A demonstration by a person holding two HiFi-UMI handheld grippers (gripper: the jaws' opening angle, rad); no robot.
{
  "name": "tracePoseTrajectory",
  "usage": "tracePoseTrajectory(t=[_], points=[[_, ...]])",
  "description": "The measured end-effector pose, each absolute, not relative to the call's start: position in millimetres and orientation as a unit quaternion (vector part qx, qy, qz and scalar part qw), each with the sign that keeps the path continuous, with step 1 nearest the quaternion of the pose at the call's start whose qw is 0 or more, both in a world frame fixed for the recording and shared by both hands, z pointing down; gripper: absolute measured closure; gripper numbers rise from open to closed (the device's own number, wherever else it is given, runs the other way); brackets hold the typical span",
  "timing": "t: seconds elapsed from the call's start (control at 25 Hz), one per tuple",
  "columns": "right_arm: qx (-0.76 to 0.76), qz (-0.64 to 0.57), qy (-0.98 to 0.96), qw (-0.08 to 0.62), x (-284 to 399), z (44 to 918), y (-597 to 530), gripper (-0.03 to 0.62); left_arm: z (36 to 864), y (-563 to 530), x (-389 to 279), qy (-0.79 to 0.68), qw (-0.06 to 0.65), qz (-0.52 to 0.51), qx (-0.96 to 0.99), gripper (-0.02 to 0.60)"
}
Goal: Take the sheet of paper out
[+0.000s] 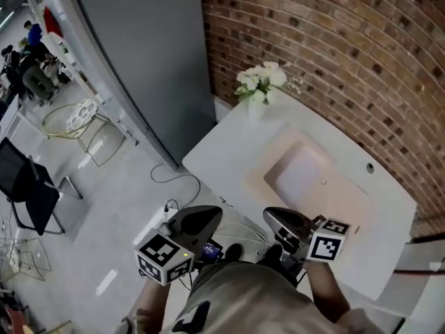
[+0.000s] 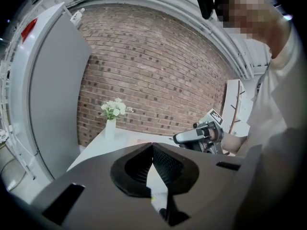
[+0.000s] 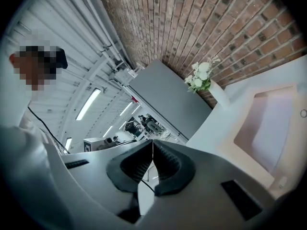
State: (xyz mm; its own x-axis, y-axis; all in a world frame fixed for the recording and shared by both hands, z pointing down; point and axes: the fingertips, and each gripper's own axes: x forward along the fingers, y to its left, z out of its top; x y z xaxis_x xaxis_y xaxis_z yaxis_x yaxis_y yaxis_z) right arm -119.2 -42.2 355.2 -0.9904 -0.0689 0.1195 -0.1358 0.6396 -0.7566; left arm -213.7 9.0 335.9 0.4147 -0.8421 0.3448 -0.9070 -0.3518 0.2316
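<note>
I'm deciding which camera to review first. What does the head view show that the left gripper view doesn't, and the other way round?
Head view only: the inside of the sink, the floor with a cable on it, and chairs.
Left gripper view only: the left gripper seen close up, its fingers meeting at the tips with nothing between them.
Both: the white table, flowers, brick wall, grey panel and right gripper.
</note>
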Motion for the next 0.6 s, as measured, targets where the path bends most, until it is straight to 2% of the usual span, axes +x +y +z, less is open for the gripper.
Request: tracePoseTrajectory(t=[0.16, 0.48, 0.6], points=[[0.083, 0.445, -0.891, 0.044, -75.8, 366.7, -53.5, 0.569, 347.5, -6.1, -174.2, -0.515, 0.223, 0.081, 0.824, 0.568], [0.161, 0.495, -0.852, 0.06, -1.3, 413.4, -115.7, 0.569, 354.0, -43.3, -126.3, -0.501, 0.233, 0.082, 0.83, 0.568], [0.174, 0.54, -0.822, 0.039, 19.4, 442.3, -142.2, 0.569, 357.2, -55.1, -117.6, -0.498, 0.236, 0.084, 0.83, 0.568]])
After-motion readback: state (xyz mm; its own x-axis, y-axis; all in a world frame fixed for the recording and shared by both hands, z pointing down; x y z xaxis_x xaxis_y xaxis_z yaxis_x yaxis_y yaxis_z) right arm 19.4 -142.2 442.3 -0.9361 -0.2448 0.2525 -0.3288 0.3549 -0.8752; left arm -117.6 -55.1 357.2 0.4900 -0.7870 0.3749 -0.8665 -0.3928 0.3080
